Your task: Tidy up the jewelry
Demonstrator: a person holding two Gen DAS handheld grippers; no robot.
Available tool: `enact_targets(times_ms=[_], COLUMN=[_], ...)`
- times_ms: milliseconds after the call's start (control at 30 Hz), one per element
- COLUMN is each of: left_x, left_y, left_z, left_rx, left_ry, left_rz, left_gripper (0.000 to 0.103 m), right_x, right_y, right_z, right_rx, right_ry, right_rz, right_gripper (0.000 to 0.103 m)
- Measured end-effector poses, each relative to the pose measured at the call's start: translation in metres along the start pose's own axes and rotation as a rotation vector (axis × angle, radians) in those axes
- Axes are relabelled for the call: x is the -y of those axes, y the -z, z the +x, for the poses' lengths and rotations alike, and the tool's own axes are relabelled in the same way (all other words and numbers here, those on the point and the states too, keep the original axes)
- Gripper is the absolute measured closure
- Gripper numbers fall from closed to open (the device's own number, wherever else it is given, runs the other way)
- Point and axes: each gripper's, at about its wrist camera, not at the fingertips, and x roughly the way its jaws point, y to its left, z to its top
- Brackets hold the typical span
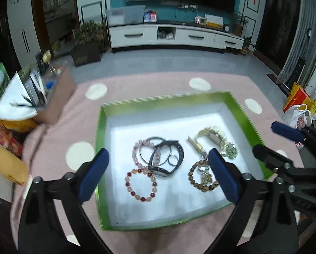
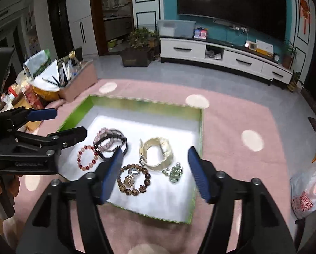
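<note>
A green-rimmed box (image 1: 104,169) with a white floor lies on a pink dotted cloth and holds the jewelry. In it are a red and peach bead bracelet (image 1: 141,185), a pink bead bracelet (image 1: 136,154), a black band watch (image 1: 166,158), a brown bead bracelet (image 1: 202,178) and a gold watch (image 1: 215,137). My left gripper (image 1: 159,173) is open and empty above the box's near side. My right gripper (image 2: 154,171) is open and empty above the brown bead bracelet (image 2: 134,180) and gold watch (image 2: 158,152). The box rim shows in the right wrist view (image 2: 200,131).
A pink box of books and pens (image 1: 52,89) and snack packets (image 1: 3,139) stand at the table's left. A white plastic bag (image 2: 308,194) sits to the right. A TV cabinet (image 1: 175,36) lines the far wall.
</note>
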Motion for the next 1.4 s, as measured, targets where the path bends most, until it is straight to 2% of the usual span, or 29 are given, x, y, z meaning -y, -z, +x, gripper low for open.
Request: enact_targets(times_ms=[67,133,167,300,567,633,733,1400], left_x=[0.003,0.004,0.006,0.008,0.005,0.006,0.007,-0.002], left_y=[-0.009,-0.019,-0.024,-0.038,-0.055,-0.057,-0.059,-0.061], left_z=[-0.016,-0.036,-0.043,-0.074,-0.102,-0.105,-0.108,-0.098], left_rx=[0.017,0.026,0.028,0.047,0.024,0.022,0.024,-0.007], left_ry=[-0.018,-0.039,-0.041,-0.081,-0.068,-0.085,-0.114,-0.17], left_rz=[0.01,0.008,0.012,0.005,-0.05,-0.051,-0.046,-0.046], left_gripper=[0.002,0.002,0.002,0.002,0.002,0.002,0.002,0.002], right_x=[0.002,0.001,0.0,-0.006,-0.015,-0.015,-0.016,-0.02], right_y=[-0.009,-0.018,-0.023,-0.037,-0.063,-0.068,-0.072,-0.073], right_z=[-0.019,-0.036,-0.045,-0.065,-0.09,-0.093,-0.095,-0.082], right_rx=[0.015,0.026,0.031,0.007,0.007,0.012,0.015,-0.02], right_ry=[0.008,0.021,0.033,0.052,0.084,0.086,0.085,0.09], right_rz=[0.005,0.0,-0.005,-0.027,-0.05,-0.045,-0.043,-0.043], right_gripper=[0.022,0.004,0.001,0.001,0.001,0.001,0.001,0.001])
